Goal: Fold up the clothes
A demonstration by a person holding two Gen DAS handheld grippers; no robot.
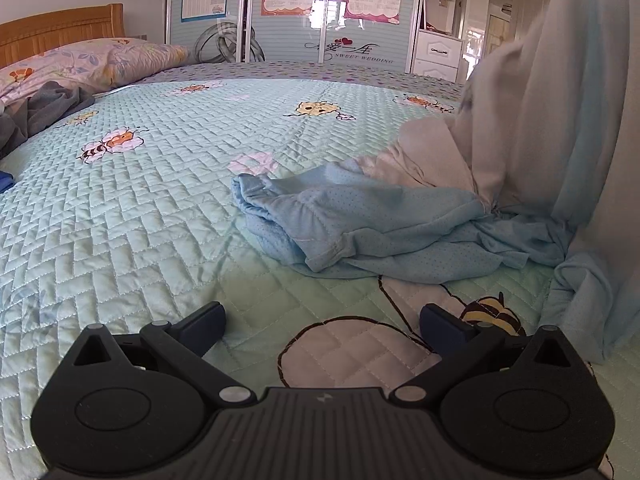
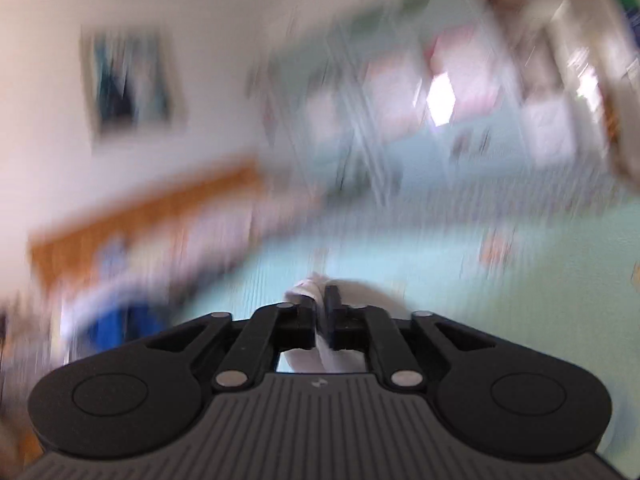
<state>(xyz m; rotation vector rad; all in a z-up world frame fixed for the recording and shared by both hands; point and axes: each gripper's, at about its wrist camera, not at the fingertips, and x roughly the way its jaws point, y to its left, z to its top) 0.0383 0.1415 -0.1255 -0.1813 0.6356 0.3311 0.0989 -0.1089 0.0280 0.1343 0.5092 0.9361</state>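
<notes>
From the left wrist view, the left claw [image 1: 323,322] hangs low over the bed [image 1: 120,208] with its fingers spread wide and nothing between them. Ahead of it and slightly to its right lies the light blue garment [image 1: 360,220], part crumpled on the quilted bedspread, part rising as a pale sheet of cloth up the right edge of the view. The cloth is apart from the claw; bare quilt printed with cartoon bees lies between them. At the far left a dark grey garment [image 1: 48,108] rests against a floral pillow [image 1: 100,60], in front of a wooden headboard [image 1: 60,32]. Behind the bed stands a wardrobe [image 1: 296,20] with posters on its doors; the words "SWEET WEDDING" can be read on one panel, the poster text being too small to make out.

The right wrist view is heavily smeared by motion. It shows what the other view does not: the right claw [image 2: 322,308] clenched on a fold of pale cloth [image 2: 332,354], which bunches above the fingertips and drops down between the fingers. Behind, only blurred patches of bedspread, headboard and wall can be told.
</notes>
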